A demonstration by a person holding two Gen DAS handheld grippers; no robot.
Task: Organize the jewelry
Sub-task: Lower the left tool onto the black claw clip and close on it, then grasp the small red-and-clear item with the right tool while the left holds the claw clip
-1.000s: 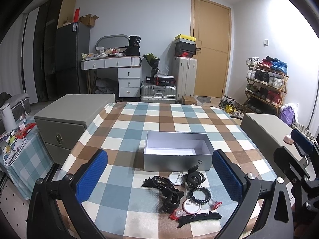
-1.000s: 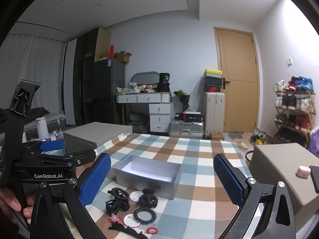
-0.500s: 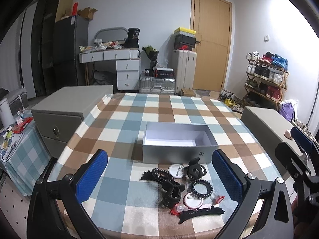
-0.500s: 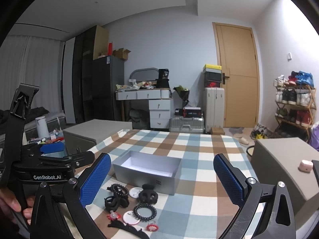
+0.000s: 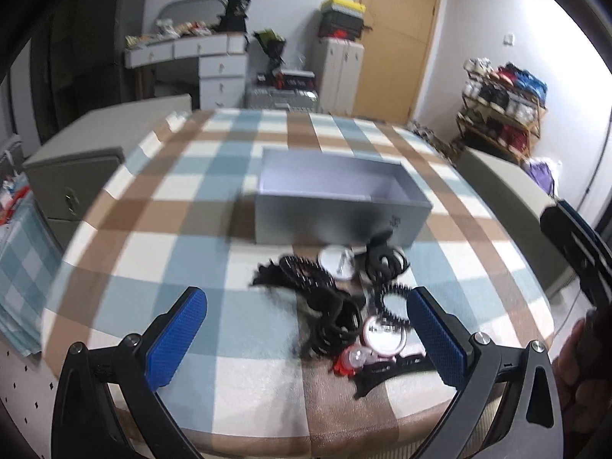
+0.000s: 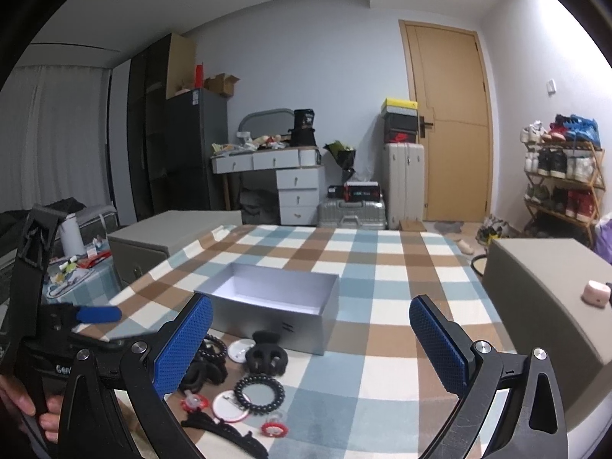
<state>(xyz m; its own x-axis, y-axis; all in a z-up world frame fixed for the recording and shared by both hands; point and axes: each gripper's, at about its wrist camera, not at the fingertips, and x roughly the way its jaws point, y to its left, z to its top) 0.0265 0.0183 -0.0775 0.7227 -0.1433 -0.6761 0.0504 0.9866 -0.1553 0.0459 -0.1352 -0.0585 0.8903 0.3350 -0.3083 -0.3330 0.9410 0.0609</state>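
Observation:
An open grey box (image 5: 340, 201) (image 6: 275, 306) stands empty in the middle of the checked table. In front of it lies a pile of hair accessories (image 5: 336, 306): black claw clips (image 6: 266, 355), black spiral hair ties (image 6: 260, 389), round white badges (image 5: 383, 336) (image 6: 229, 405), small red pieces (image 6: 274, 427) and a long black clip (image 6: 225, 432). My left gripper (image 5: 306, 336) is open and empty, low over the pile. My right gripper (image 6: 310, 344) is open and empty, above the table to the right of the pile.
The checked tablecloth (image 6: 382, 267) covers the table. A grey cabinet (image 5: 72, 176) stands at the left and another (image 6: 543, 298) at the right with a small pink object (image 6: 594, 292). A shoe rack (image 6: 562, 183), suitcases and a door are behind.
My left gripper has tilted down and moved closer to the pile, with motion blur. My right gripper has dropped slightly toward the table. Both stay open.

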